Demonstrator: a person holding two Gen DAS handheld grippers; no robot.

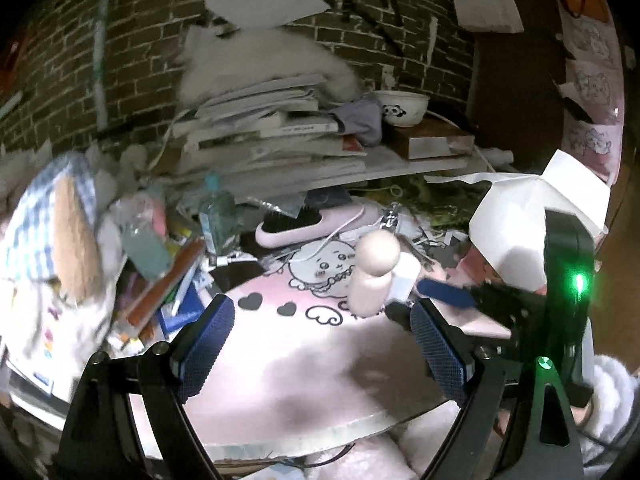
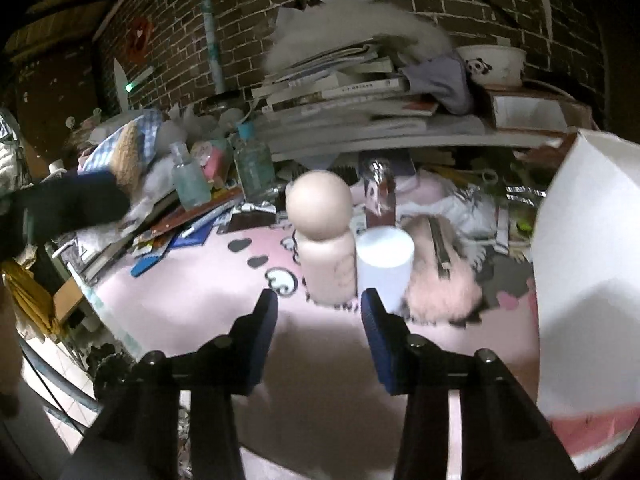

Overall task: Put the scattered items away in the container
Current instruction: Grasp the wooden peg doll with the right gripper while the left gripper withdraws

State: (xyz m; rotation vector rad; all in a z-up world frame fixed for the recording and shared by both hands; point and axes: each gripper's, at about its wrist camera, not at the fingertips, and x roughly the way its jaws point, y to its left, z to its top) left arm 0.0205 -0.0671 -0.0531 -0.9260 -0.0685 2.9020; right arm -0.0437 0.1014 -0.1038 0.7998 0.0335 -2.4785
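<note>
A pale wooden peg doll (image 2: 325,236) stands upright on the pink cartoon mat (image 2: 208,300), with a white cylinder (image 2: 384,264) touching its right side. My right gripper (image 2: 319,304) is open, just short of the doll, fingers either side of its base. A white open box (image 2: 592,264) stands at the right. In the left wrist view the doll (image 1: 374,276) and cylinder (image 1: 406,276) stand ahead on the mat (image 1: 288,364), and the box (image 1: 532,220) is at the right. My left gripper (image 1: 322,316) is open and empty. The right gripper (image 1: 444,294) reaches in from the right.
A pink hairbrush (image 1: 316,224) with a white cable lies behind the doll. A pink fluffy item (image 2: 444,288) lies right of the cylinder. Bottles (image 2: 252,164), stationery and a plush toy (image 1: 68,232) crowd the left. Stacked books (image 1: 280,136) and a panda bowl (image 1: 402,108) sit behind.
</note>
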